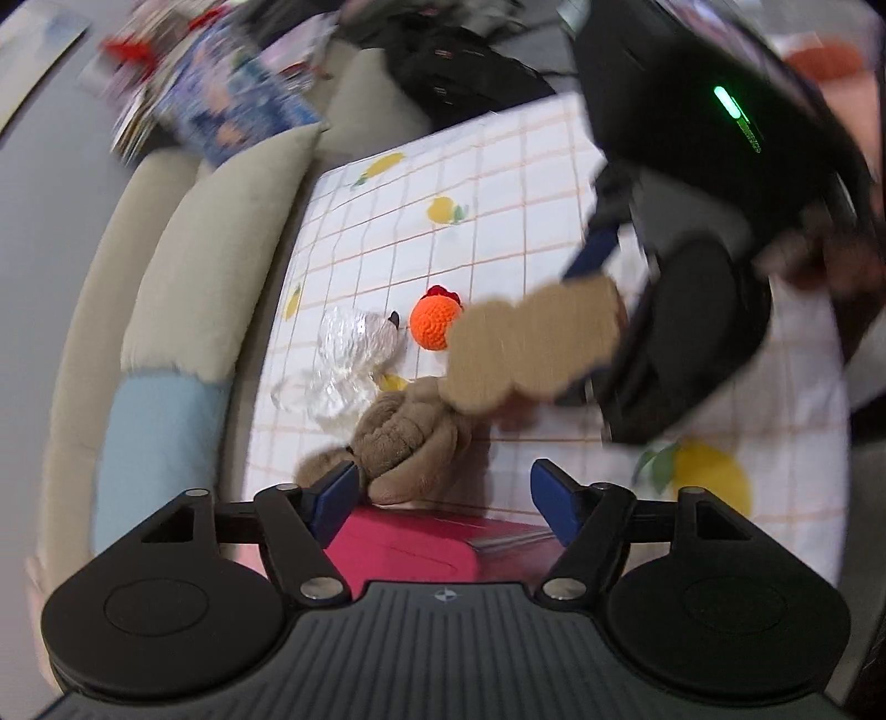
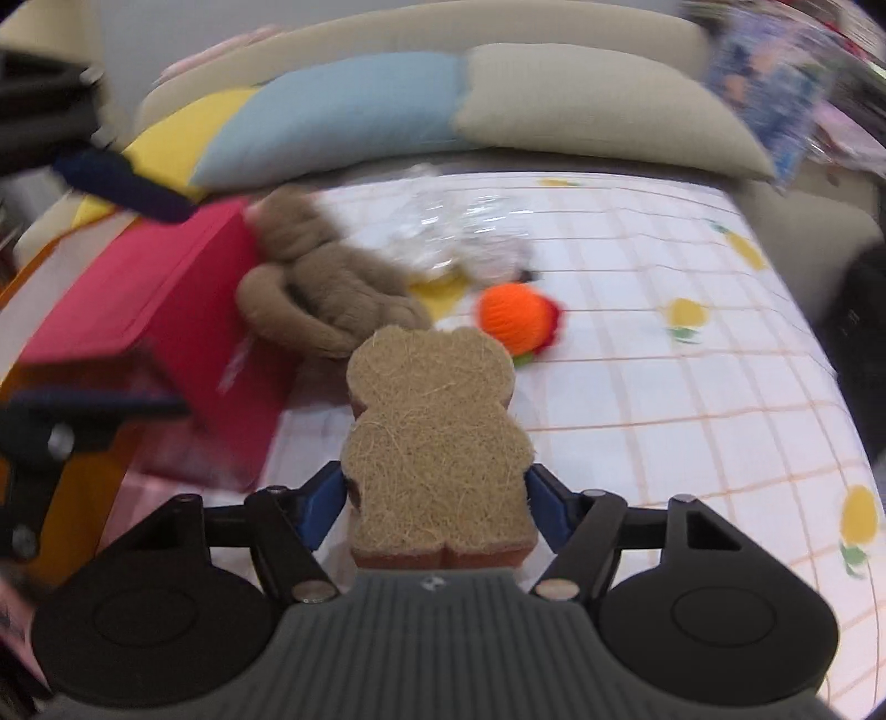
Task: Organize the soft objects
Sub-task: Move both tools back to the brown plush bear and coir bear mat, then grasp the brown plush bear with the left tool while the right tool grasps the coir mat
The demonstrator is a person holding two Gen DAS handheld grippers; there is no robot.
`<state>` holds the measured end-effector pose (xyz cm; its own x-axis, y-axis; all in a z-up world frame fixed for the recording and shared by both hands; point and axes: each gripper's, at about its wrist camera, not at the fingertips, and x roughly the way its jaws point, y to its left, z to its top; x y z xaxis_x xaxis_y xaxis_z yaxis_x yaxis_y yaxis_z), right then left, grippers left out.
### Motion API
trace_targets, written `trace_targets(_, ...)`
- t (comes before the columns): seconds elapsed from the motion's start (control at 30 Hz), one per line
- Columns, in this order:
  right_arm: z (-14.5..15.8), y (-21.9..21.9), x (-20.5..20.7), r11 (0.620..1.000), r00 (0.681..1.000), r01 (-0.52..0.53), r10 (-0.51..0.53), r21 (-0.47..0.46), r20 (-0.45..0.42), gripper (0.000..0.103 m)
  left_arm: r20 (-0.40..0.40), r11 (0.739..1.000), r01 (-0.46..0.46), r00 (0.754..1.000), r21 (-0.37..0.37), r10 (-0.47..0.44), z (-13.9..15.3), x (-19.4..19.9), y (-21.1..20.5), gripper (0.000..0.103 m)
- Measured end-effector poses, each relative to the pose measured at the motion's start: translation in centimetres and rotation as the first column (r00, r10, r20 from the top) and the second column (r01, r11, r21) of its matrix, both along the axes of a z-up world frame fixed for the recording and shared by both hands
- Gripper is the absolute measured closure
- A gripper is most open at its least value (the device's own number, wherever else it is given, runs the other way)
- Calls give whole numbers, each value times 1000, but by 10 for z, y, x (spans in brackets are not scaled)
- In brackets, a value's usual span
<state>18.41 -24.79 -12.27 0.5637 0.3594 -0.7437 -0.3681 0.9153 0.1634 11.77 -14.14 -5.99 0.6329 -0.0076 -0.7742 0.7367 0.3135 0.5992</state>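
A home is shown, most likely a living room. A beige sofa (image 2: 387, 33) is seen at 12 o'clock with soft pillows (image 2: 598, 105) laid along it. A lemon-print cloth (image 2: 692, 387) is spread out, and toys are scattered.

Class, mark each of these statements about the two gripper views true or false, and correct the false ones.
1. The right gripper is shut on the tan bear-shaped fibre sponge. True.
2. The left gripper grips the brown knotted plush cushion. False: it is open and holds nothing.
3. The orange crocheted ball lies on the white lemon-print checked cloth. True.
4. The red box is right of the ball in the right wrist view. False: it is left.
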Motion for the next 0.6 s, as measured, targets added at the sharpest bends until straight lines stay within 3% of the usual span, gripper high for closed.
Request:
trace_targets(0.23,1,-17,8,996,997,82,-82,34,-11,34,-22,976,100,995,192,-98,-37,32,-21,17)
trace_targets(0.37,1,-20,10,995,996,86,-84,58,-29,34,-47,935,146,989,323,-138,-65,49,-26,17)
trace_targets(0.6,-5,-25,18,991,994,95,-89,89,-66,34,-59,881,194,981,432,-187,-94,68,-32,17)
